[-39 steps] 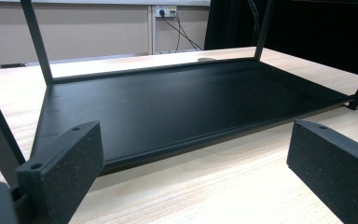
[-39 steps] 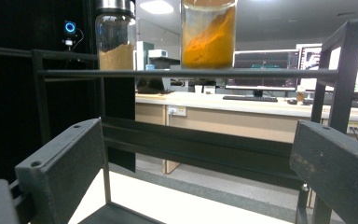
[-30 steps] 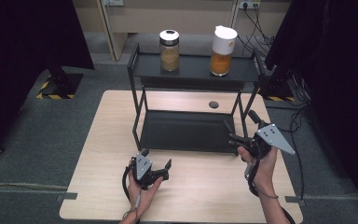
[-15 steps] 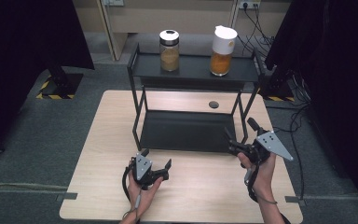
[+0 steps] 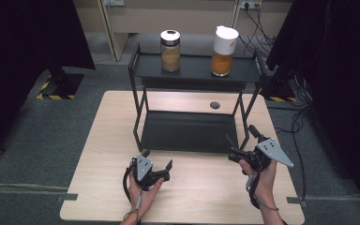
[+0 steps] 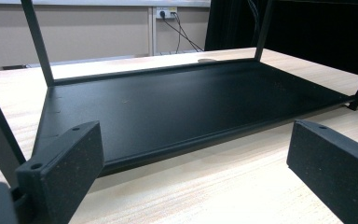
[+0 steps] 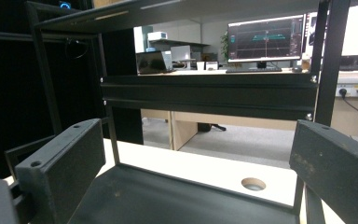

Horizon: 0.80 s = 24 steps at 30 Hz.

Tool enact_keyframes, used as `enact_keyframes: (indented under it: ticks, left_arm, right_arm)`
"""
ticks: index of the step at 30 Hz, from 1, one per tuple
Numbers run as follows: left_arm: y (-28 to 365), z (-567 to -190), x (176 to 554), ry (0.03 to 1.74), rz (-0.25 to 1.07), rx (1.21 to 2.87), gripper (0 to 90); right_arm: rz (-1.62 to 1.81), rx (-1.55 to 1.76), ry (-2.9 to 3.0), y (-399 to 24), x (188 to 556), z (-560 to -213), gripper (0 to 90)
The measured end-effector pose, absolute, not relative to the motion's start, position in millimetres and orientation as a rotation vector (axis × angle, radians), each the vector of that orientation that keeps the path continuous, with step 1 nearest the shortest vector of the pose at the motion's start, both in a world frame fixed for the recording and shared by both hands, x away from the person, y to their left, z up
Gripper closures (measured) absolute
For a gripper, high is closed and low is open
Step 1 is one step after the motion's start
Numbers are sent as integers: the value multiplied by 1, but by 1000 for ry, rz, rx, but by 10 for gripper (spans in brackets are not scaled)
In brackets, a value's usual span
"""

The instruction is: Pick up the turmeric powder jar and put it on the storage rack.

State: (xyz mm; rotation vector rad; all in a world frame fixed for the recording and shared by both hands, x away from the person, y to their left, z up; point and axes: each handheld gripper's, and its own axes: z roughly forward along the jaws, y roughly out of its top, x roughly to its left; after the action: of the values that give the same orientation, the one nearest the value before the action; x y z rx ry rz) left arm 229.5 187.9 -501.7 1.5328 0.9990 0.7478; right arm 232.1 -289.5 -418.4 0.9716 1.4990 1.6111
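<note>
Two-tier black rack (image 5: 192, 70) stands mid-frame on our worktop (image 5: 103, 140) in the high view, carrying a dark-lidded jar (image 5: 170, 50) and a white-lidded jar (image 5: 224, 44) on its top shelf. Below it, our left hand-held gripper (image 5: 158, 161) and right hand-held gripper (image 5: 241, 140) both sit spread, empty. In the left gripper view, the rack's bottom tray (image 6: 191, 98) spans the centre. In the right gripper view, the rack's crossbar (image 7: 205, 95) crosses mid-frame.

Light wood table (image 5: 98, 187) on grey carpet floor (image 5: 33, 140), black curtains (image 5: 23, 56) hanging at left and right. Far beige wall (image 5: 187, 14) carries a power outlet (image 5: 247, 4) with black cables (image 5: 255, 26) dropping down; yellow-black hazard tape (image 5: 47, 96) marks the floor at far left. Beyond, in the right gripper view, a desk with a lit monitor (image 7: 265, 39) under even indoor light.
</note>
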Motion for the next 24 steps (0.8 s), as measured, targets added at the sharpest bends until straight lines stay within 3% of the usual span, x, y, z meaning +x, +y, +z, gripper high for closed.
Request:
enact_keyframes:
  ticks: [24]
  left_arm:
    - [187, -502, 229, 998, 751, 1534, 28]
  right_arm:
    - [1566, 1055, 1597, -301, 219, -454, 35]
